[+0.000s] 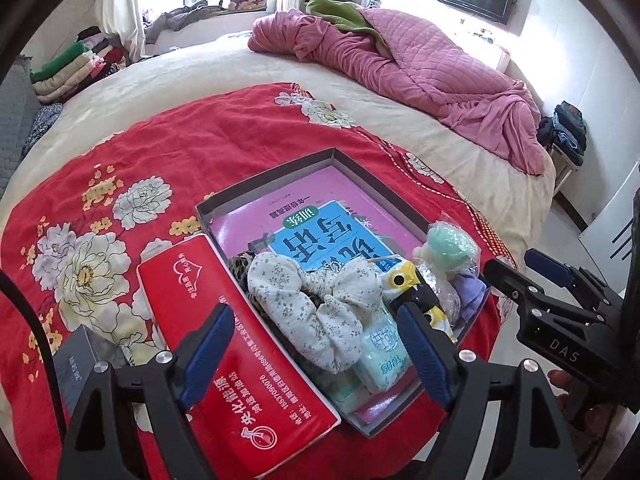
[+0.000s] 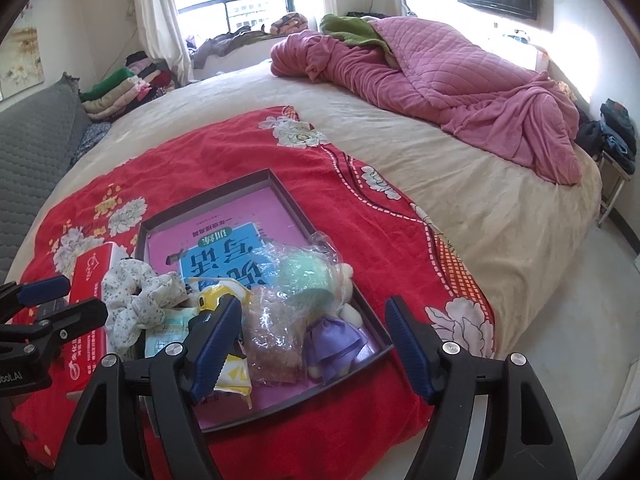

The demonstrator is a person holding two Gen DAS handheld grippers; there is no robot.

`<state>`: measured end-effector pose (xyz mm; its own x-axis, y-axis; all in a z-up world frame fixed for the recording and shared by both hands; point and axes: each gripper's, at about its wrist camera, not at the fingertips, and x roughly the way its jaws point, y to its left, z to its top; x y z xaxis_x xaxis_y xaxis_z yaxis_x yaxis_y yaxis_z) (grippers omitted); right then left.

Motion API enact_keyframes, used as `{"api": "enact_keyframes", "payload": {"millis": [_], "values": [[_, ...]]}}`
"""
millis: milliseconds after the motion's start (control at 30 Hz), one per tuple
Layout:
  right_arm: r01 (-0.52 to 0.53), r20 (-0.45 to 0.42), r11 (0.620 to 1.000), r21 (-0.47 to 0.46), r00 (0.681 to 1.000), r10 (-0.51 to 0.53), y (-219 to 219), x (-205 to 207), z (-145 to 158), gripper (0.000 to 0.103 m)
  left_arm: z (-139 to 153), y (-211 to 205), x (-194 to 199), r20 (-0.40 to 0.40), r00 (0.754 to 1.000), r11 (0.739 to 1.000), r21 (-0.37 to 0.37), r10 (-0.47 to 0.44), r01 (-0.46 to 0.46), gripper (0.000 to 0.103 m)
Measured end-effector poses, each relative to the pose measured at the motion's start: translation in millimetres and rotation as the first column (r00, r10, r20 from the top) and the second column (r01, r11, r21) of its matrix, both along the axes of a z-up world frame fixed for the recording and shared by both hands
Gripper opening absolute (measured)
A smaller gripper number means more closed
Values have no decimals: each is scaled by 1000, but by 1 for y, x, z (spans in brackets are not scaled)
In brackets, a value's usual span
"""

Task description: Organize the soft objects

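Both our grippers are spread wide with nothing between the blue pads, just hovering over the near end of the tray. The left gripper (image 1: 320, 352) sits above the floral scrunchie (image 1: 316, 304), and the right gripper (image 2: 312, 348) hangs over the bagged stuff at the tray's right corner.

Progress-wise, we'd say most of the gathering looks done. The soft bits are piled inside the shallow grey tray (image 1: 264, 176): the white floral scrunchie draped over a leopard-print one (image 1: 240, 266), a couple of pale tissue packs (image 1: 380, 356) underneath, a yellow and black plush thing (image 1: 404, 280), a crinkly clear bag with a mint green ball (image 2: 304, 276) in it, and a little doll in a purple dress (image 2: 336, 340). They all sit on a pink and blue workbook (image 1: 332, 232) lining the tray bottom.

What's left? Probably the red tissue pack (image 1: 224, 344), lying outside, touching the tray's left wall on the red floral blanket (image 1: 120, 176). Also the pile is a heap rather than sorted, so some tidying may remain. Everything looks squishy and light, the bag probably slippery.
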<state>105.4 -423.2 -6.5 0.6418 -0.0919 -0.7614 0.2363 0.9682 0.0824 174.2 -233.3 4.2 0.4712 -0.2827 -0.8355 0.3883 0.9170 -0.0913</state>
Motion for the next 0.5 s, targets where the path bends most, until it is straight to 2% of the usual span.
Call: {"api": "enact_keyframes", "payload": {"millis": [233,367,500], "values": [[31,15,998,48,999,-32,-5,-2,-1,76,-3,3,-1,1,1000,999,20,32,-32,83],[45,21,999,25,999,-45,-3,-7,2,77,-5,2,-5,-3,999,999,23,33,-33,83],[40,17,998,43,999,-41,5,-15,3,77,-6,3,-11,6,999,999,26,40,-40,83]]}}
